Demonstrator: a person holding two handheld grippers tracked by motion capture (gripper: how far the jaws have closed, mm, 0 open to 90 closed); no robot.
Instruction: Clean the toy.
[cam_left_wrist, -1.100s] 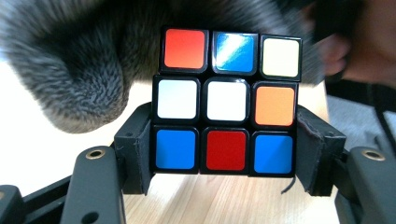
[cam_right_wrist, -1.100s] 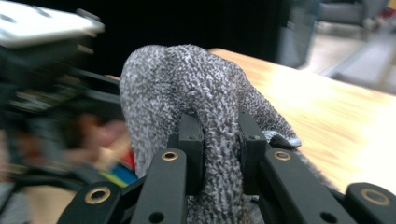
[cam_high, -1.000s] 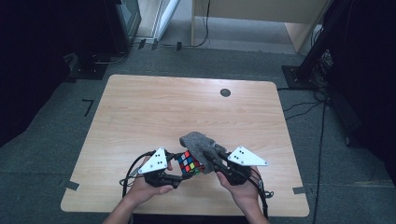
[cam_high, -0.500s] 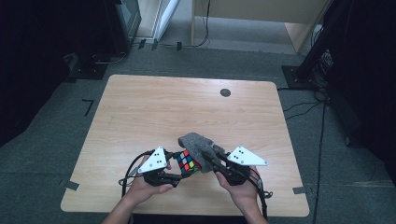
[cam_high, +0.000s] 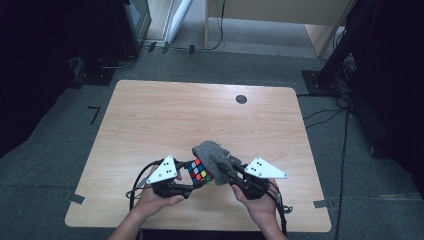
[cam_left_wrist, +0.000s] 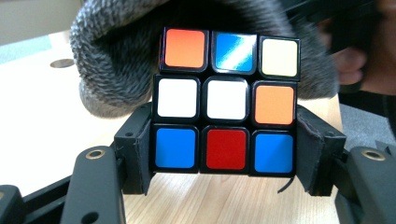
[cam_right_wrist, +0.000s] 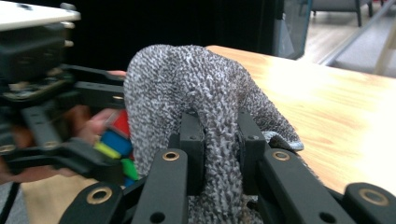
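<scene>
A colour puzzle cube (cam_high: 198, 170) (cam_left_wrist: 227, 102) is clamped by its lower row between the jaws of my left gripper (cam_high: 196, 176) (cam_left_wrist: 226, 156), a little above the table near its front edge. A grey knitted cloth (cam_high: 214, 155) (cam_right_wrist: 187, 88) is draped over the cube's far side and top. My right gripper (cam_high: 224, 172) (cam_right_wrist: 219, 140) is shut on a fold of that cloth, pressed against the cube from the right. In the right gripper view the cube (cam_right_wrist: 116, 140) peeks out left of the cloth, beside the left gripper (cam_right_wrist: 70, 121).
The wooden table (cam_high: 165, 120) has a small dark round cap (cam_high: 241, 99) near its far edge. Both hands sit at the front edge. Cables trail from each gripper. Dark equipment and a stand base (cam_high: 320, 80) stand on the floor around the table.
The cloth has shifted slightly over the cube between the frames; both hands stay almost in the same place at the table's front.
</scene>
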